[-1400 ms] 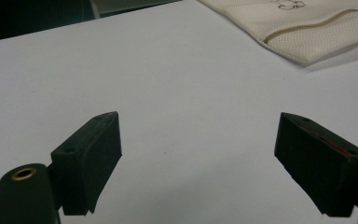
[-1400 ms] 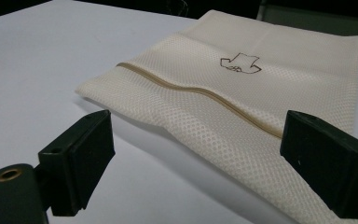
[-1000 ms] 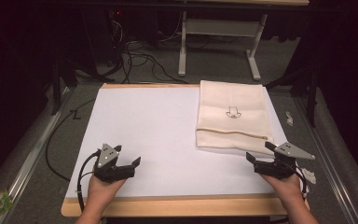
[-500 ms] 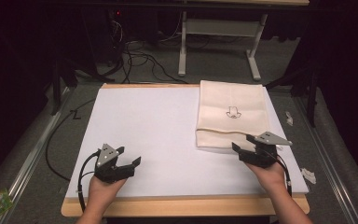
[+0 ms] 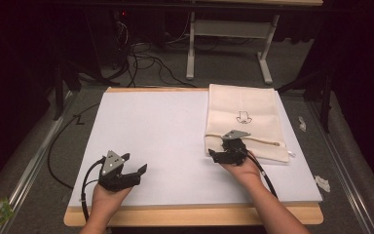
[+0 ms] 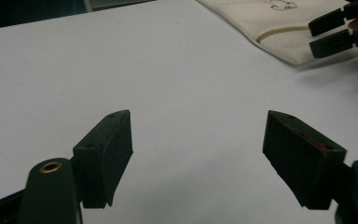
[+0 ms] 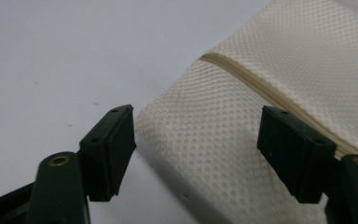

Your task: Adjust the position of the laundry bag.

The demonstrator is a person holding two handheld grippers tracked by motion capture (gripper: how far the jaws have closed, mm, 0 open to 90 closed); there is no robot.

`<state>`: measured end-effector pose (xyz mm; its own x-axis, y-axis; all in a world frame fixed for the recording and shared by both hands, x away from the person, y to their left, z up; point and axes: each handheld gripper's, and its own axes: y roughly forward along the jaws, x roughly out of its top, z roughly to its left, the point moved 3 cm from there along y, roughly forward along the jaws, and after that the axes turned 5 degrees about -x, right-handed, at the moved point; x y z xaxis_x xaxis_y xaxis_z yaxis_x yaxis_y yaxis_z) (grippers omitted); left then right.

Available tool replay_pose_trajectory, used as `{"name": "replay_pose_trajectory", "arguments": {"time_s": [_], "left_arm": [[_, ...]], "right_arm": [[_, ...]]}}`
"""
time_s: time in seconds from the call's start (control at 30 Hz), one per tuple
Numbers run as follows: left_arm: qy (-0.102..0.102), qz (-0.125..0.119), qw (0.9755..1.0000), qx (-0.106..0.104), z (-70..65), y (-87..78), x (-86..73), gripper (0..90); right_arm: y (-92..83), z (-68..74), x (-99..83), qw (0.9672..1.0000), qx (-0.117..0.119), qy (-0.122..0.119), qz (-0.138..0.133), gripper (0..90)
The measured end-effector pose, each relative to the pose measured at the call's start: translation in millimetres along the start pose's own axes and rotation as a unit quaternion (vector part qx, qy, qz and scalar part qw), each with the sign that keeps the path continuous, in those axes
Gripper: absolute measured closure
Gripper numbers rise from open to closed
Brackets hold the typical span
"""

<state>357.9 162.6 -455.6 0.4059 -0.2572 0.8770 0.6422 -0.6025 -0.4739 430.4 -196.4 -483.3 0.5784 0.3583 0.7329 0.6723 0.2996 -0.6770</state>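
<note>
We see a cream bag lying flat on the white mat, at its far right part. Its near left corner sits between the jaws of the right gripper, which stand wide apart with nothing clamped. In the right gripper view the corner fills the gap: the left jaw is just beside the bag's edge, over bare mat, and the right jaw is over the fabric, near the zip that runs across the bag. We cannot tell whether either jaw touches the cloth.

That close view gives us the waffle weave of the fabric and the tan zip tape, which the high view blurs. The high view gives us instead the whole bag, its small dark line drawing on the far half, and the zip running toward the right edge near the bag's near side.

The left gripper is well apart from the bag, over bare mat near the left hand, its jaws also wide apart and empty. In the left gripper view we see only mat between its jaws; far beyond them, at upper right, lie the bag and the right gripper at its corner.

The mat rests on a wooden board.
</note>
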Motion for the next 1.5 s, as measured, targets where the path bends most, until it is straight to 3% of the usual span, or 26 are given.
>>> {"name": "replay_pose_trajectory", "arguments": {"time_s": [0.1,0.17,0.23,0.37,0.43,0.5,0.57,0.63,0.7,0.73,0.77,0.8,0.87,0.93,1.03,1.1,1.13,1.17,1.2,1.27,1.3,1.33,1.37,1.43,1.47,1.5], "left_arm": [[0.000,-0.001,1.0000,0.001,0.2,-0.5,0.0,24.6],[-0.001,-0.001,1.0000,0.002,0.9,-0.8,-0.2,24.6],[-0.003,-0.002,1.0000,0.001,1.4,-0.9,-0.3,24.6],[-0.004,-0.004,1.0000,0.001,2.4,-1.8,-0.1,24.6],[-0.004,-0.005,1.0000,0.001,2.7,-2.2,0.2,24.6],[-0.004,-0.004,1.0000,0.000,2.6,-1.8,0.1,24.7],[-0.006,-0.003,1.0000,-0.006,2.1,-0.2,-0.1,24.7],[-0.008,0.000,0.9999,-0.010,2.1,1.4,-0.1,24.8],[-0.010,0.000,0.9999,-0.012,1.0,2.7,0.3,24.7],[-0.009,0.000,0.9999,-0.013,0.5,2.6,0.4,24.8],[-0.008,0.000,0.9999,-0.012,0.0,2.7,0.6,24.8],[-0.007,0.000,0.9999,-0.013,-0.7,2.4,0.7,24.8],[-0.006,0.001,0.9999,-0.013,-1.2,1.8,0.6,24.9],[-0.006,0.002,0.9999,-0.013,-1.1,1.3,0.1,25.0],[-0.008,0.004,0.9999,-0.014,-0.5,1.4,-1.1,25.6],[-0.009,0.007,0.9998,-0.015,-0.5,1.6,-2.0,25.8],[-0.010,0.008,0.9998,-0.016,-0.6,1.8,-2.4,25.8],[-0.011,0.009,0.9998,-0.017,-0.9,2.2,-2.7,25.8],[-0.013,0.010,0.9997,-0.018,-1.6,3.1,-3.1,26.0],[-0.014,0.014,0.9995,-0.023,-3.5,5.6,-3.6,26.9],[-0.016,0.017,0.9993,-0.028,-4.9,7.5,-3.7,27.6],[-0.021,0.020,0.9990,-0.034,-6.6,10.1,-3.8,29.9],[-0.025,0.023,0.9987,-0.039,-8.3,12.5,-3.7,29.9],[-0.038,0.030,0.9974,-0.053,-15.2,22.8,-2.9,32.5],[-0.042,0.037,0.9968,-0.057,-19.0,28.8,-2.3,34.8],[-0.042,0.044,0.9964,-0.059,-22.0,33.6,-2.1,34.8]], "right_arm": [[12.3,7.1,-1.1,0.9996,-0.015,-0.022,0.013,29.6],[19.1,9.9,-3.2,0.9990,-0.018,-0.033,0.025,38.3],[19.1,9.8,-2.7,0.9996,-0.005,-0.019,0.020,58.5],[19.2,14.6,-1.9,0.9988,-0.019,-0.044,0.012,85.6],[18.5,14.8,-1.8,0.9989,-0.019,-0.041,0.010,87.4],[14.4,20.0,-0.7,0.9994,0.007,-0.033,0.004,87.6],[8.8,35.6,1.6,0.9985,0.029,-0.045,-0.010,87.5],[1.0,60.2,3.8,0.9954,0.058,-0.074,-0.022,87.4],[-3.0,81.6,3.8,0.9921,0.087,-0.086,-0.029,87.3],[-6.5,108.1,1.2,0.9866,0.119,-0.107,-0.031,87.4],[-6.5,108.1,1.2,0.9866,0.119,-0.107,-0.031,87.4],[-7.4,117.9,-0.3,0.9845,0.130,-0.113,-0.031,87.4],[-8.8,146.3,-6.2,0.9779,0.165,-0.126,-0.027,87.3],[-9.2,165.1,-12.2,0.9721,0.186,-0.141,-0.018,84.7],[-18.7,173.5,-13.5,0.9680,0.212,-0.134,-0.015,66.9],[-34.2,165.8,-9.2,0.9671,0.221,-0.121,-0.031,60.5],[-52.7,148.7,-5.5,0.9711,0.199,-0.122,-0.051,58.6],[-52.7,148.7,-5.5,0.9711,0.199,-0.122,-0.051,58.6],[-58.7,139.4,-4.7,0.9733,0.185,-0.124,-0.058,57.8],[-72.1,107.8,-5.9,0.9790,0.136,-0.135,-0.070,58.2],[-78.2,84.9,-9.4,0.9826,0.100,-0.139,-0.073,57.2],[-86.4,45.9,-19.0,0.9887,0.047,-0.125,-0.068,55.5],[-86.4,45.9,-19.0,0.9887,0.047,-0.125,-0.068,55.5],[-93.3,10.2,-32.0,0.9932,0.010,-0.096,-0.065,55.5],[-97.8,-19.0,-46.8,0.9958,-0.010,-0.057,-0.070,55.8],[-97.8,-19.0,-46.8,0.9958,-0.010,-0.057,-0.070,55.8]]}}
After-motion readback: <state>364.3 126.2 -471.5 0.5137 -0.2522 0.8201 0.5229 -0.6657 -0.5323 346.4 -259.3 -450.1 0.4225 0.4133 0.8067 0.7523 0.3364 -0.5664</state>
